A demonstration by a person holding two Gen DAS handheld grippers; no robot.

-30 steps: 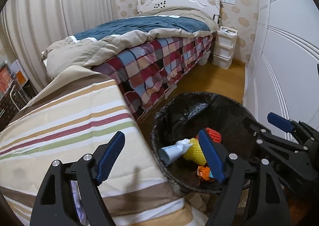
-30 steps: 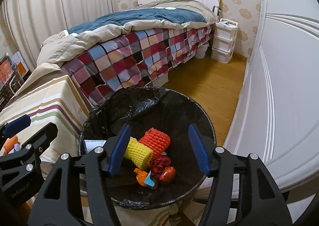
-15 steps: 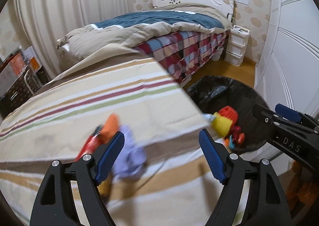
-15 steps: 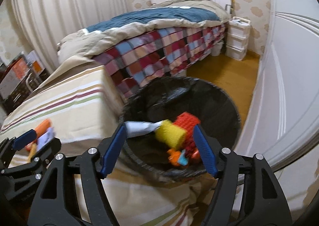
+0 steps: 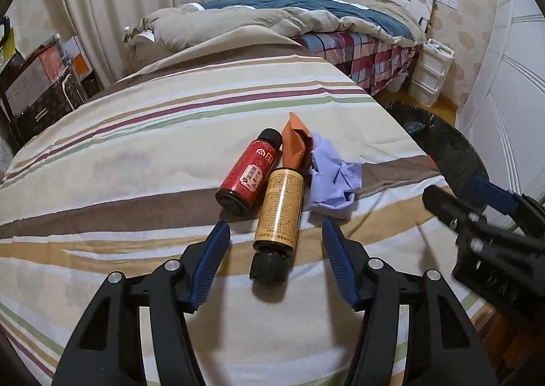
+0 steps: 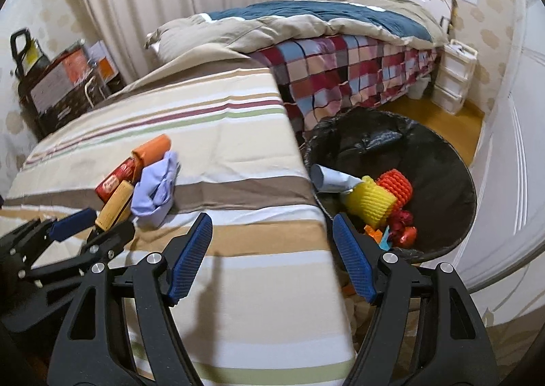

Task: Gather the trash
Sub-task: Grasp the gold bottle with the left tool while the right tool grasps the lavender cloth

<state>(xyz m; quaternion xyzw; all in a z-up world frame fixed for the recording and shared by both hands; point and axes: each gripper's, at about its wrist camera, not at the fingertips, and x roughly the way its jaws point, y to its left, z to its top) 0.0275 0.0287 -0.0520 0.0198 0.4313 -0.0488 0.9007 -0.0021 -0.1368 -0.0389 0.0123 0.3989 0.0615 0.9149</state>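
On the striped cloth lie a red bottle [image 5: 248, 175], a gold bottle [image 5: 281, 205] with a black cap, an orange wrapper [image 5: 296, 144] and crumpled purple paper [image 5: 333, 181]. My left gripper [image 5: 276, 250] straddles the gold bottle's capped end. Its jaws are closing, and the pads stand clear of the bottle. My right gripper [image 6: 272, 250] hangs open and empty over the cloth's right edge, beside the black-lined trash bin [image 6: 446, 154]. The bin holds yellow and orange foam nets, rolled paper and red wrappers. The right wrist view shows the left gripper [image 6: 92, 227] at the gold bottle [image 6: 114, 204].
A bed [image 5: 340, 21] with a checked cover stands behind the striped surface. White drawers [image 6: 453, 83] and a white wardrobe door [image 6: 511, 147] lie to the right. Boxes [image 5: 44, 79] stand at the far left. Wooden floor [image 6: 453, 127] shows past the bin.
Both views swung left from the bin to the striped cloth. My left gripper came down over the bottles and its jaws narrowed. The right gripper's jaws widened a little.
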